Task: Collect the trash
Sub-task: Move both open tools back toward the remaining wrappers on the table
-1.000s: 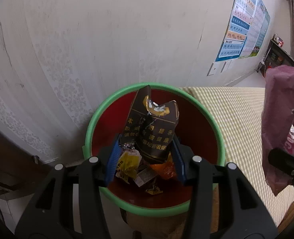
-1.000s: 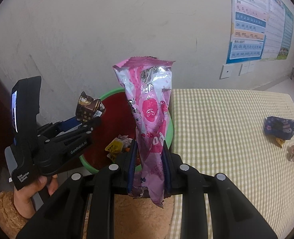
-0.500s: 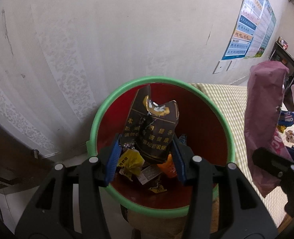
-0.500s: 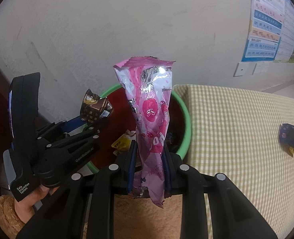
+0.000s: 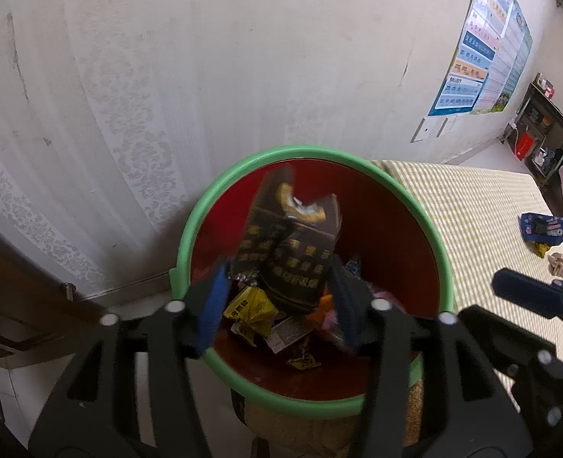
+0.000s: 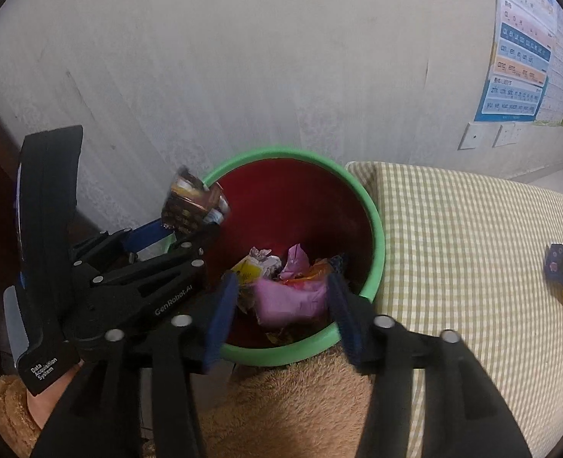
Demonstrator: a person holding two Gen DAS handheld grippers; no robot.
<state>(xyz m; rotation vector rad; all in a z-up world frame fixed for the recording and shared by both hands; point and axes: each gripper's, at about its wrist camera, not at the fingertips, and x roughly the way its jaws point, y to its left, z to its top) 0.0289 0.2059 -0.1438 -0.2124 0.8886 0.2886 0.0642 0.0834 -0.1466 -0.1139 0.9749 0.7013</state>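
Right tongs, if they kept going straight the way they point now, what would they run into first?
Most likely the pink wrapper, lying in the red bin on the other trash. It sits between the open right tongs, whose jaws have just been opening. Depth is hard to judge here.

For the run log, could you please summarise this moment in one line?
left gripper: jaws just opening, dark wrapper between them | right gripper: jaws just opening, nothing gripped, pink wrapper in bin

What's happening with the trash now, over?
Right hand-held gripper just opened, pink wrapper in bin. Left hand-held gripper opening, brown packet between pads. Nothing blocking.
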